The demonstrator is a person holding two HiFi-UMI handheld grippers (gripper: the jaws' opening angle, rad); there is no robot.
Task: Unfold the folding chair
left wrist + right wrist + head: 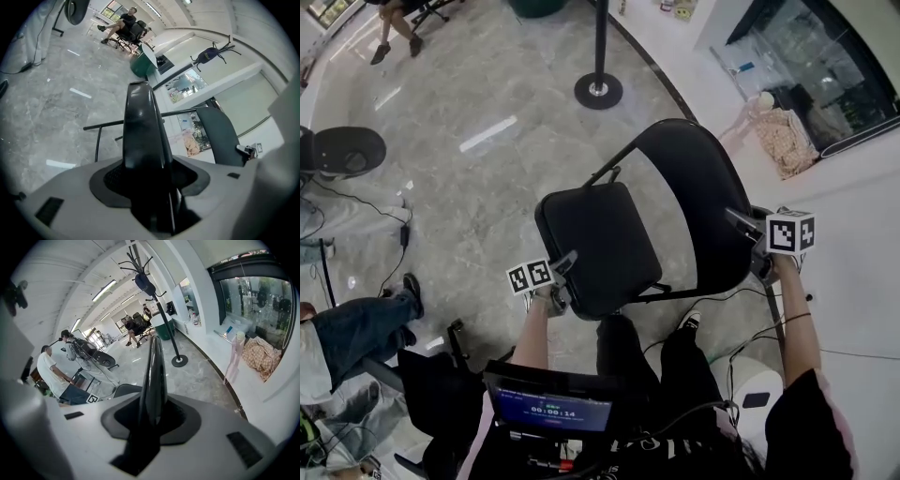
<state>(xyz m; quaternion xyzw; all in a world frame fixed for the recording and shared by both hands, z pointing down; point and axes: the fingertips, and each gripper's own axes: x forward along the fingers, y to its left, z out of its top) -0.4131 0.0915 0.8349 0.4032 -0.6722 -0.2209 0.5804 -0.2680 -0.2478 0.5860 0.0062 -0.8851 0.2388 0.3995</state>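
Observation:
The black folding chair stands in front of me, partly opened. Its padded seat (pixel 600 239) tilts toward me and its curved backrest (pixel 698 187) rises at the right. My left gripper (pixel 560 274) is shut on the seat's near left edge, and in the left gripper view the seat (pixel 140 136) fills the gap between the jaws. My right gripper (pixel 748 228) is shut on the backrest's right edge. The right gripper view shows that backrest (pixel 153 376) edge-on between the jaws. The chair's thin black frame tube (pixel 117 124) runs behind the seat.
A black stanchion post with a round base (pixel 598 90) stands on the marble floor beyond the chair. A seated person's legs (pixel 356 328) and a round stool (pixel 345 150) are at the left. A pink doll with cloth (pixel 780 136) leans on the white ledge at the right.

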